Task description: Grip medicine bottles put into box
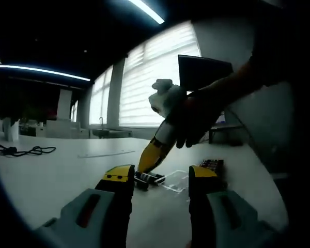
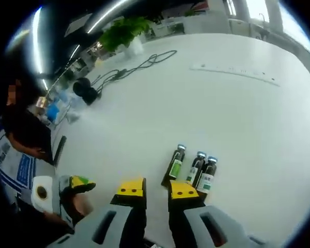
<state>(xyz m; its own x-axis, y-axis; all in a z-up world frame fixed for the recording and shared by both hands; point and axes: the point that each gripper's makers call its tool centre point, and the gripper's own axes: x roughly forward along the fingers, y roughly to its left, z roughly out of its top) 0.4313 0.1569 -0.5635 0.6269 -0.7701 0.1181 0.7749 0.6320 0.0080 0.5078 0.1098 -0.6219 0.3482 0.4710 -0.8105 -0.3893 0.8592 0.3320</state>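
Three dark medicine bottles [image 2: 196, 168] with silver caps and green or white labels lie side by side on the white table [image 2: 237, 119], just past my right gripper's [image 2: 157, 188] jaw tips. Its jaws stand a little apart with nothing between them, and the right tip is close to the bottles. In the left gripper view a hand holds the right gripper [image 1: 152, 155] pointing down at the bottles [image 1: 147, 179], beside a clear plastic box [image 1: 178, 182]. My left gripper [image 1: 160, 174] stays back from them, open and empty.
A small dark object [image 1: 212, 165] sits behind the clear box. A black cable [image 2: 139, 64] and a thin clear strip [image 2: 232, 72] lie further off on the table. A dark monitor [image 1: 204, 72] stands behind. The left gripper [image 2: 77, 185] shows at lower left.
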